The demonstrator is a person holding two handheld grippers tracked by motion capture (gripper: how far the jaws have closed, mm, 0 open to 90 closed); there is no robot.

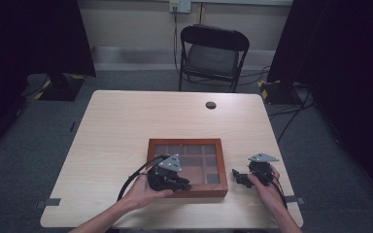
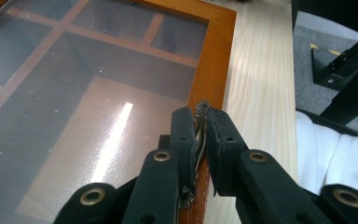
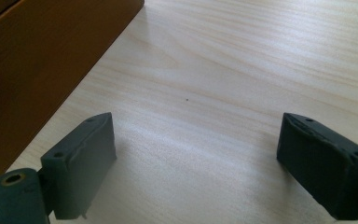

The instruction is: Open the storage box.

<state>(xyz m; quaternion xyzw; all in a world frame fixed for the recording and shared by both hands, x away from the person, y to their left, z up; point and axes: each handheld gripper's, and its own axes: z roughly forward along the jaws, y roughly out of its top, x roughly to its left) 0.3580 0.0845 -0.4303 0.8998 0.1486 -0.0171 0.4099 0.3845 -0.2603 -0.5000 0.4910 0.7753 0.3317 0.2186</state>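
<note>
Left gripper pinching the small brass clasp at the front edge of the glass-lidded wooden box, likely to lift the lid. Right gripper spread wide, idle beside the box. Beyond, bare table, folding chair.

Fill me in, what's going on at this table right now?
A person works with two handheld grippers at a light wooden table. The left gripper is shut on a small ornate brass clasp at the front edge of a reddish-brown wooden box with a glass lid, which shows divided compartments underneath. The lid looks closed. The right gripper rests open over bare tabletop just beside the box, holding nothing.
</note>
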